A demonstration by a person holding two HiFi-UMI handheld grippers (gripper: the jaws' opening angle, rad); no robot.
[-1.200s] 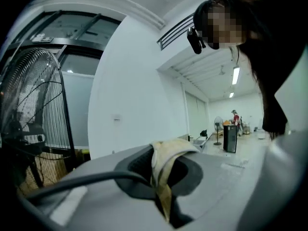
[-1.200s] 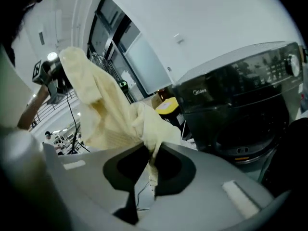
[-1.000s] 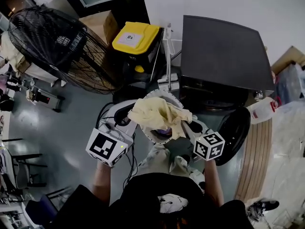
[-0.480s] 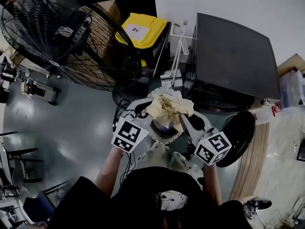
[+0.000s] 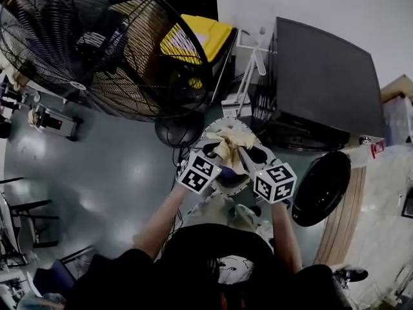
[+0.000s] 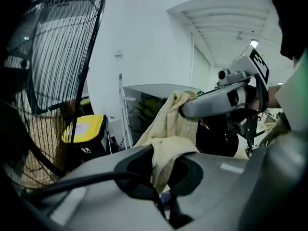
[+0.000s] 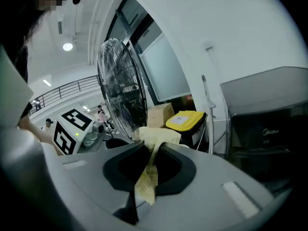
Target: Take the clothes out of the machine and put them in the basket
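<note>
Crosswise between left gripper (image 5: 216,155) and right gripper (image 5: 247,155), bunched yellow cloth (image 5: 231,141), both jaws tight on it.

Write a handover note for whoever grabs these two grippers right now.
Grippers: the left gripper is shut on the yellow cloth. The right gripper is shut on the same cloth.
Things: the cloth is bunched between the two grippers, over the white basket. The washing machine stands just beyond, with its door swung open.
Done: this cloth is out of the machine.
Left: lower it into the basket and open both grippers. Then check the drum; no view shows inside it, so I cannot tell whether more clothes remain.
</note>
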